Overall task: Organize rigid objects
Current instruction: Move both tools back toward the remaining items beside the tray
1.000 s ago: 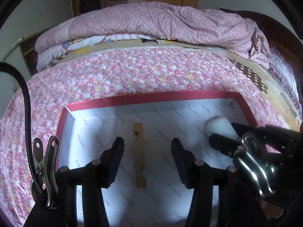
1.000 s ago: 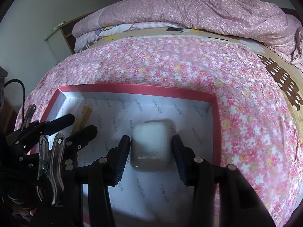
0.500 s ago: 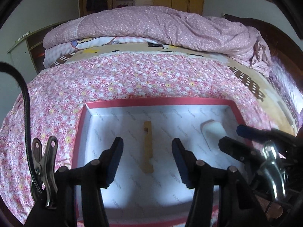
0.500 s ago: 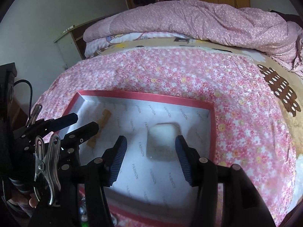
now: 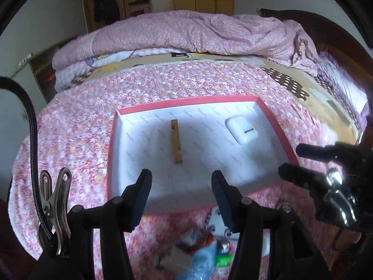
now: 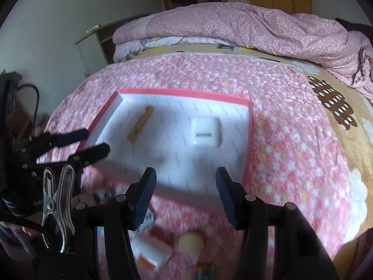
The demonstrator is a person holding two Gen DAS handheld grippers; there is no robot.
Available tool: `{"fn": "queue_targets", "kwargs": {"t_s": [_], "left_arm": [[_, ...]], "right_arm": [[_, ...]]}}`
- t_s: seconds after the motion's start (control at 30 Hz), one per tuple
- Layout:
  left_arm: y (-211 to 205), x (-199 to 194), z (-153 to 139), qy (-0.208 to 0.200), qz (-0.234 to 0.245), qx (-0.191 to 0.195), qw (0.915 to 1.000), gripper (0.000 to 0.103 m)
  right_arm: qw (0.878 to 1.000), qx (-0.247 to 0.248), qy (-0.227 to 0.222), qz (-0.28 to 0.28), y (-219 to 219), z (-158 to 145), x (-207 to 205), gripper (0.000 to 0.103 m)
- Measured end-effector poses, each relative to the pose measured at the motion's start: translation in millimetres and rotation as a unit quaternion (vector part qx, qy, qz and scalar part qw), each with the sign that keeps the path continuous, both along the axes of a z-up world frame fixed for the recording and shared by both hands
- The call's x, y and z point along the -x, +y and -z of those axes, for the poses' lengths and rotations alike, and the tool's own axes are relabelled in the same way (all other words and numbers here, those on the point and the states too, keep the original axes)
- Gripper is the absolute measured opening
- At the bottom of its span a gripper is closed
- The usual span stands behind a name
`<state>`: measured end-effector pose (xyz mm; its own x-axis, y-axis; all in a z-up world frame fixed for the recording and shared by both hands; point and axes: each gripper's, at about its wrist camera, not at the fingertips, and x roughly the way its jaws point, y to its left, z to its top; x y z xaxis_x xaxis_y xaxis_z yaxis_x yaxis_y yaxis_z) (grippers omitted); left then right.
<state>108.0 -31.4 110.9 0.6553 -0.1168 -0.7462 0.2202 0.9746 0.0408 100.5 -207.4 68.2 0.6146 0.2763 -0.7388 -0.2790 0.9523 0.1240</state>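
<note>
above the red box point(image 5: 275, 121), both tools spread, pinching nothing.

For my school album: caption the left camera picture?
Wooden piece and white case lie apart in the red-edged box.

only readable thing is "FASHION" printed over and over on the white paper lining point(image 5: 205, 163) of the red-rimmed box point(image 5: 186, 100)

A shallow red-edged box point(image 5: 275, 126) with white lining sits on the bed. Inside, a slim wooden piece point(image 5: 176, 143) lies flat at the left, a white earbud case point(image 5: 241, 129) well apart at the right.
</note>
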Motion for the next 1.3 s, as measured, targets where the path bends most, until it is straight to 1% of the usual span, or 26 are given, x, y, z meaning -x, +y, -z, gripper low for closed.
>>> {"fn": "queue_targets", "kwargs": {"t_s": [0.07,0.13,0.2,0.4,0.5,0.6,0.73,1.0,1.2,1.3], "left_arm": [[1.4,10.0,-0.4,0.003,0.001,0.01,0.9999,0.056],[4.2,20.7,0.8,0.015,0.002,0.029,0.9995,0.056],[6.4,27.6,1.8,0.021,0.003,0.036,0.9991,0.056],[12.1,52.2,8.5,0.023,0.001,0.043,0.9988,0.056],[18.1,62.1,15.3,0.034,-0.002,0.052,0.9981,0.056],[24.7,71.8,23.2,0.044,0.006,0.06,0.9972,0.056],[35.8,83.9,33.1,0.048,0.0,0.058,0.9972,0.056],[54.6,104.7,49.5,0.055,0.008,0.067,0.9962,0.056],[53.0,106.8,59.3,0.06,0.031,0.071,0.9952,0.056],[47.6,103.3,64.6,0.065,0.047,0.074,0.994,0.056]], "right_arm": [[1.0,0.0,0.008,0.0,-1.6,3.6,8.3,0.054],[1.0,-0.007,0.017,0.003,-5.5,7.5,16.7,0.054],[1.0,-0.014,0.02,0.009,-9.9,10.1,25.2,0.054],[0.999,-0.03,0.023,0.018,-17.9,16.7,52.1,0.054],[0.999,-0.025,0.029,0.012,-13.9,23.3,64.8,0.054],[1.0,-0.012,0.018,0.0,-4.4,29.3,84.4,0.054],[1.0,-0.001,0.014,-0.02,9.6,37.8,100.1,0.054],[1.0,0.01,0.009,-0.024,31.8,49.5,103.5,0.054],[1.0,0.015,0.019,-0.013,38.4,57.1,93.3,0.054],[1.0,0.009,0.023,-0.005,36.2,59.9,89.1,0.054]]}}
